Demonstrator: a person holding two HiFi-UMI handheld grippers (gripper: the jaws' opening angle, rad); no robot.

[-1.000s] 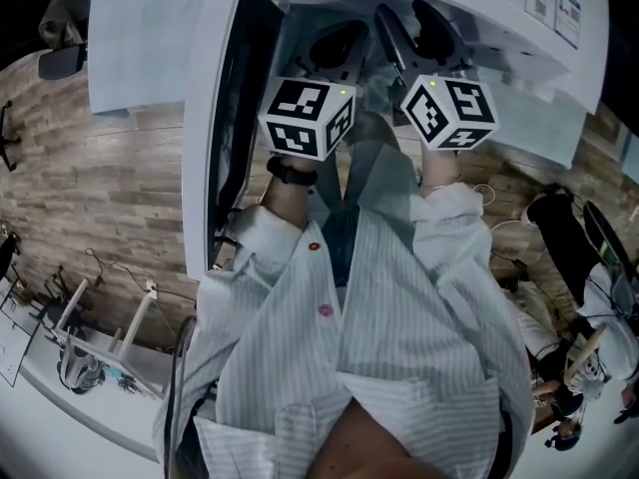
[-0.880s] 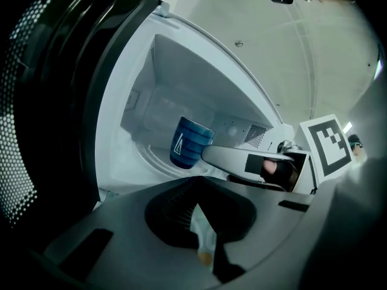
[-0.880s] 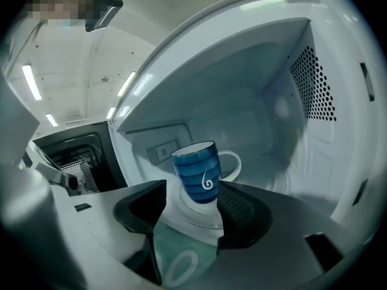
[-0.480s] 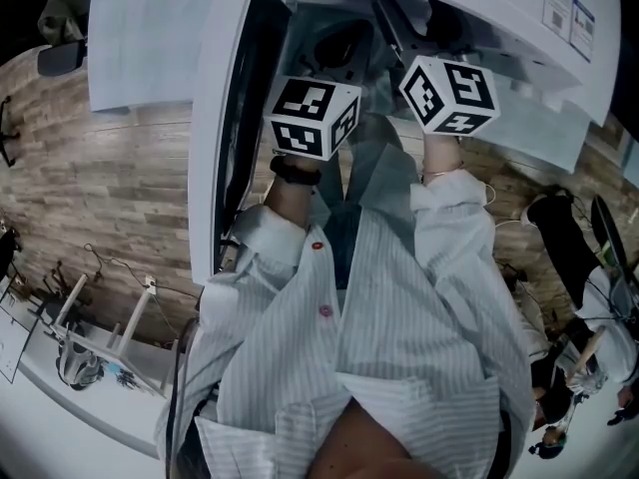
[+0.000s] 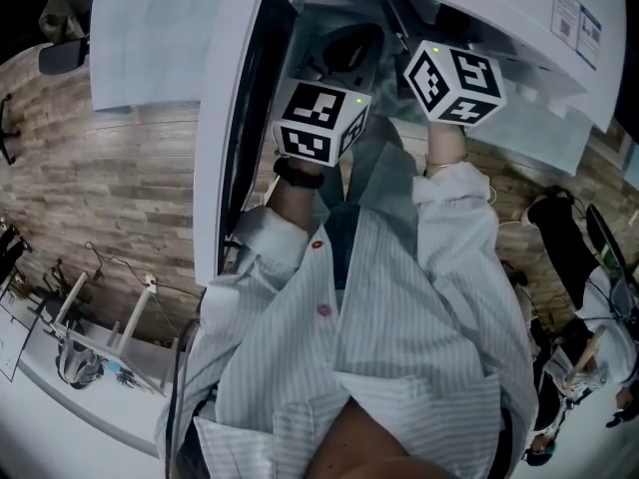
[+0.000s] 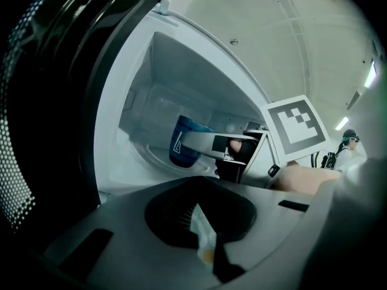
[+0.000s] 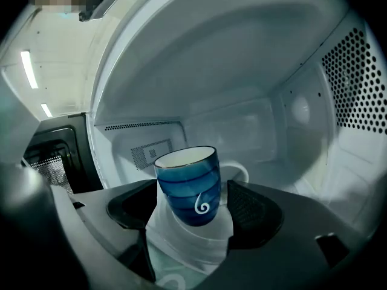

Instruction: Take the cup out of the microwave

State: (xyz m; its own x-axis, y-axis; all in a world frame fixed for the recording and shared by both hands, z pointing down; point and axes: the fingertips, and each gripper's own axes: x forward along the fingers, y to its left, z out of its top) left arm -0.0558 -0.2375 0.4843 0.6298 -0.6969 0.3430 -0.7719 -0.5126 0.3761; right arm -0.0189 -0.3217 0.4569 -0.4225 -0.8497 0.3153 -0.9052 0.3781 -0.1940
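Head view: both arms reach into the open white microwave (image 5: pixel 228 118). Left gripper view: the left hand-held gripper (image 6: pixel 202 237) looks closed and empty. Right gripper view: the right hand-held gripper (image 7: pixel 190 225), jaws just opened, straddles the glossy blue ceramic cup (image 7: pixel 186 183) inside the microwave without touching it. The cup is likely rigid, slick and breakable, and best pinched across its body.

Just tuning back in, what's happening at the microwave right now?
A person holds the right claw inside the open white microwave, at the blue striped ceramic cup standing there. Its jaws have just been opening and stand wide, with the cup between them but not yet gripped. The left claw hangs shut and empty by the microwave's open door.
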